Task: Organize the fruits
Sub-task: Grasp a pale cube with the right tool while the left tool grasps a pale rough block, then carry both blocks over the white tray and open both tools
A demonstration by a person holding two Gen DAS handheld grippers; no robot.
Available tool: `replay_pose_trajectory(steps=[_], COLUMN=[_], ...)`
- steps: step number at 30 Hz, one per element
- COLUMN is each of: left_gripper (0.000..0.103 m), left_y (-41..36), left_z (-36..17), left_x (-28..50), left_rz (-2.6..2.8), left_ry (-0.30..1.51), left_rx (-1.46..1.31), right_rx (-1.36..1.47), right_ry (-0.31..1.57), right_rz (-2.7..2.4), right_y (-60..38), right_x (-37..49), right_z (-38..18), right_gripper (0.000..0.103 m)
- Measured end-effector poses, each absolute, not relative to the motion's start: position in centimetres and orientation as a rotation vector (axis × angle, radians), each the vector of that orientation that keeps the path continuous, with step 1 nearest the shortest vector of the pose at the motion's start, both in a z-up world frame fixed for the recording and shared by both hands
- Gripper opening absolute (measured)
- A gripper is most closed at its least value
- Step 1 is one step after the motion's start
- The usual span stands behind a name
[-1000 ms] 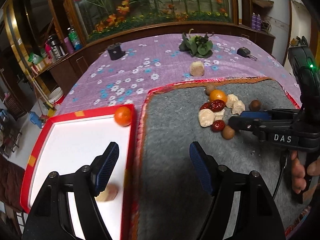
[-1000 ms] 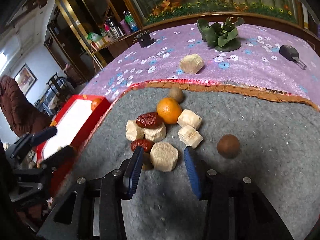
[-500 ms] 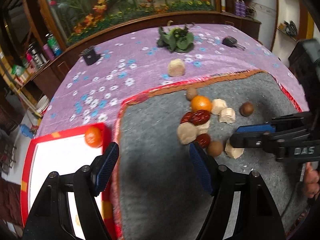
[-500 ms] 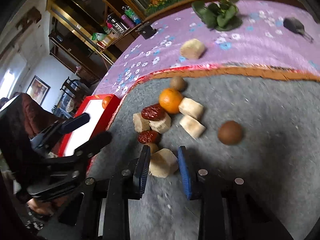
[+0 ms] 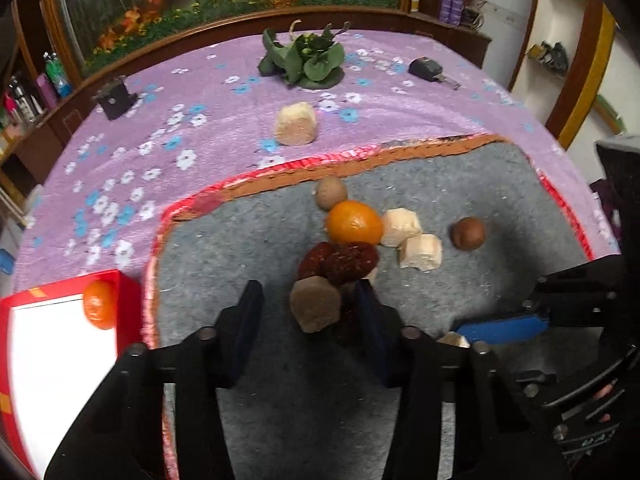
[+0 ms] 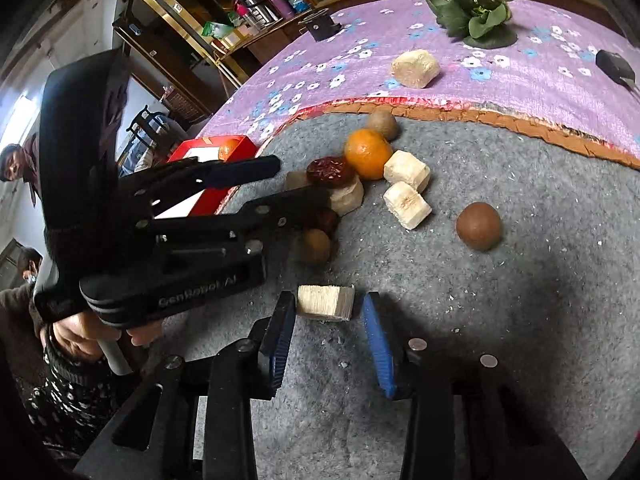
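A pile of fruit lies on the grey mat (image 5: 240, 260): an orange (image 5: 354, 222), dark red dates (image 5: 340, 262), pale chunks (image 5: 420, 252) and a brown round fruit (image 5: 468, 233). My left gripper (image 5: 310, 316) reaches into the near side of the pile. Its jaws are closing around a shaded pale chunk (image 5: 314, 304), and neither pad visibly presses on it. My right gripper (image 6: 330, 316) hangs over the mat with its jaws opening. A cut pale chunk (image 6: 326, 302) lies between them against the left pad and clear of the right one. A second orange (image 5: 99, 304) sits in the red tray (image 5: 128, 292).
On the purple flowered cloth behind the mat lie a loose pale chunk (image 5: 296, 124), a green plant (image 5: 304, 60), a key fob (image 5: 426, 68) and a small black box (image 5: 116, 98). The red tray stands left of the mat. People sit at the far left (image 6: 16, 164).
My left gripper swung right from the tray to the fruit pile and its jaws narrowed around a pale chunk. My right gripper squeezed its chunk, pulled it clear of the pile, then spread its jaws.
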State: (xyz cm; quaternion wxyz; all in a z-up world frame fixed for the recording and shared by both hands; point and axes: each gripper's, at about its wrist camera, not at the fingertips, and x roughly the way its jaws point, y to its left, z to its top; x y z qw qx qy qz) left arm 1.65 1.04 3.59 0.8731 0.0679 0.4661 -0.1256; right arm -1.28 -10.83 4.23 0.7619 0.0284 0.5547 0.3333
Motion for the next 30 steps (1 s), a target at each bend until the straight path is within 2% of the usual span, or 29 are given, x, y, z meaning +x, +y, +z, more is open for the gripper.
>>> replay_pose_trajectory(steps=[2, 4, 6, 8, 9, 25, 27, 30], left_gripper=[0.031, 0.03, 0.03, 0.029, 0.029, 0.029, 0.022, 0.022], left_y=[1.1, 1.2, 1.2, 1.1, 1.1, 1.4, 1.7, 2.5], left_z=[3.6, 3.5, 3.5, 3.5, 3.5, 3.5, 3.5, 3.5], left_x=[1.4, 1.5, 1.5, 1.4, 1.3, 1.5, 1.4, 1.1], left_rz=[-0.298, -0.31, -0.314, -0.321, -0.324, -0.311, -0.31, -0.323], left_ry=[0.967, 0.97, 0.972, 0.964, 0.961, 0.979, 0.98, 0.972], left_rx=[0.13, 0.113, 0.109, 0.121, 0.123, 0.107, 0.09, 0.04], right_rx=[0.053, 0.041, 0.012, -0.008, -0.005, 0.024, 0.034, 0.053], right_ry=[1.208, 1.202, 1.185, 1.171, 1.173, 1.179, 1.181, 1.165], right_rz=[0.727, 0.729, 0.73, 0.722, 0.722, 0.726, 0.729, 0.738], right_y=[-10.7, -10.4, -10.1, -10.0, -10.0, -10.4, -10.5, -10.7], right_x=[-1.3, -1.5, -1.8, -1.8, -1.7, -1.3, -1.2, -1.3], right_z=[4.2, 4.2, 4.3, 4.2, 4.2, 4.0, 4.0, 4.4], right_gripper=[0.039, 0.041, 0.041, 0.031, 0.03, 0.03, 0.03, 0.03])
